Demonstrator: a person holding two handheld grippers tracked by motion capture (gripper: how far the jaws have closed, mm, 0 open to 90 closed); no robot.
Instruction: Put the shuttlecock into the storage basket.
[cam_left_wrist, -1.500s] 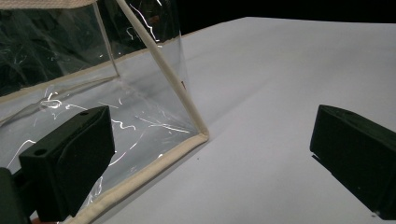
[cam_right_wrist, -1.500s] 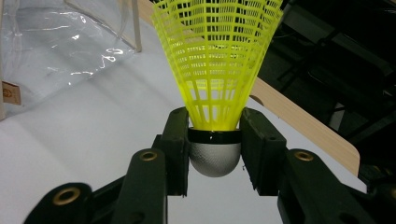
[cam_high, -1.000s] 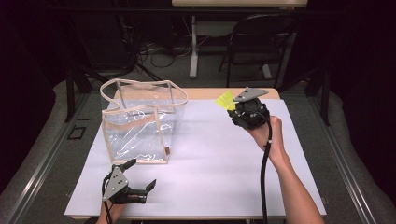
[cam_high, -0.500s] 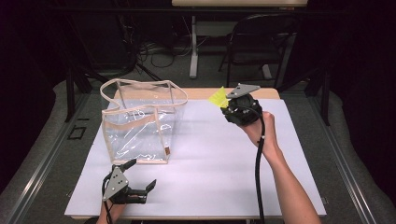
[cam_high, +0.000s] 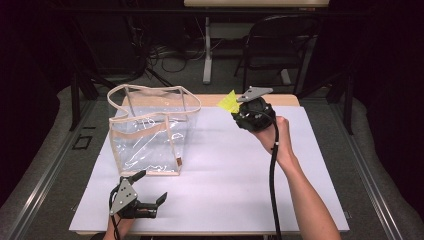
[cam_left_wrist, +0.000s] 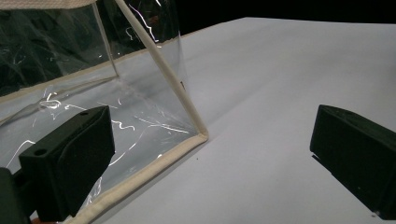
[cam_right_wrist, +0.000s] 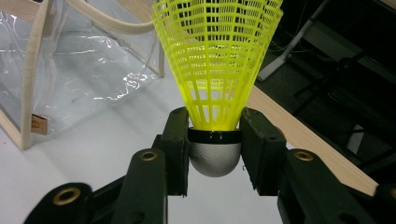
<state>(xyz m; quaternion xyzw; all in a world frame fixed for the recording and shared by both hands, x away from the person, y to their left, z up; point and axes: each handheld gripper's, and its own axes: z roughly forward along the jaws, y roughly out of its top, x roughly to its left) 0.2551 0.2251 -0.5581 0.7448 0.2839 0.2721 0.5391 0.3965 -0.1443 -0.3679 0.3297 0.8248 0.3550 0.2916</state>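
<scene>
The clear bag (cam_high: 150, 132) stands upright on the left half of the counter (cam_high: 225, 170), its mouth open upward and a strap arching across that opening. Bare counter lies to its right and on its near side. The left tool (cam_high: 150, 192) sits just near the bag's near corner.

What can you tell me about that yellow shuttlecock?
The shuttlecock has a bright yellow plastic mesh skirt, a black band and a rounded grey-white cap. The right gripper is shut on its cap end, with the skirt flaring away from the jaws. It is held in the air above the white table, right of the clear bag.
</scene>
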